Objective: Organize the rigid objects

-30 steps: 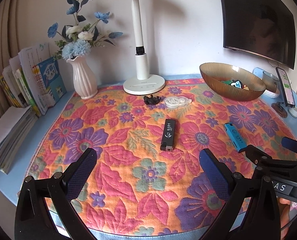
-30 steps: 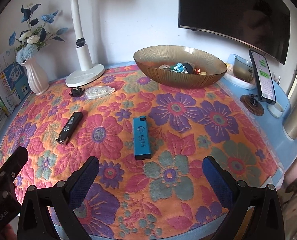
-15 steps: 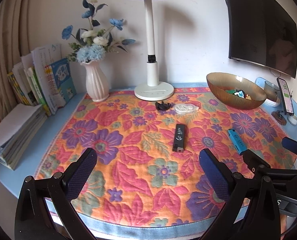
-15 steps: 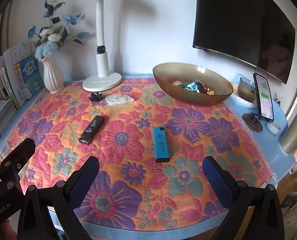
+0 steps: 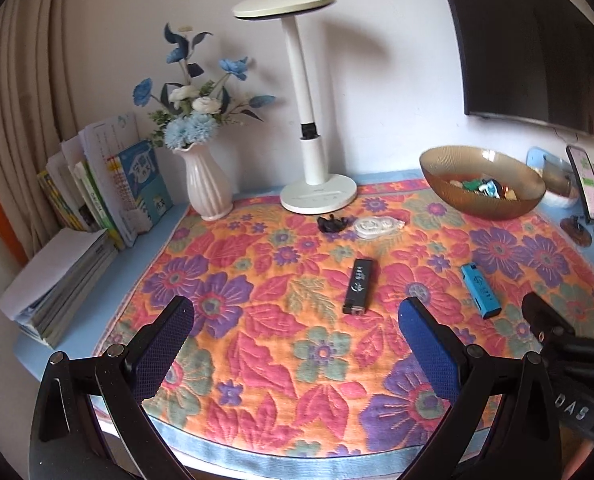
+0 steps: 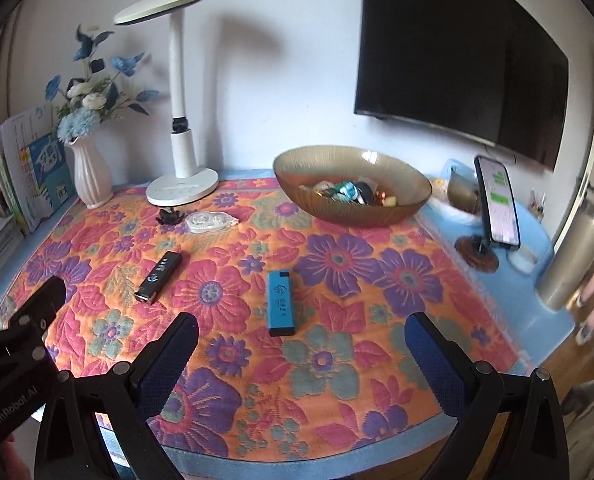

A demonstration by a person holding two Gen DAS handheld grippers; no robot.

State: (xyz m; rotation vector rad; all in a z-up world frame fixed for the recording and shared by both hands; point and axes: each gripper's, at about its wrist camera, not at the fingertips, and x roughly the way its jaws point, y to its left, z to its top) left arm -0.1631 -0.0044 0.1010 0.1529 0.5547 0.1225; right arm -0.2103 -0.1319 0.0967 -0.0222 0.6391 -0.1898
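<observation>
Right wrist view, blue lighter (image 6: 280,303) ahead of empty, wide-open right tool (image 6: 301,342)

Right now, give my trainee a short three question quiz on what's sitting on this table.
1. True or false: the blue lighter lies inside the brown bowl.
2. Which sits nearest the lamp base? A) black clip B) phone C) blue lighter
3. Fill in: both the left gripper and the right gripper are ____ and holding nothing.

Key: 1 false, it lies on the flowered cloth; 2 A; 3 open.
</observation>
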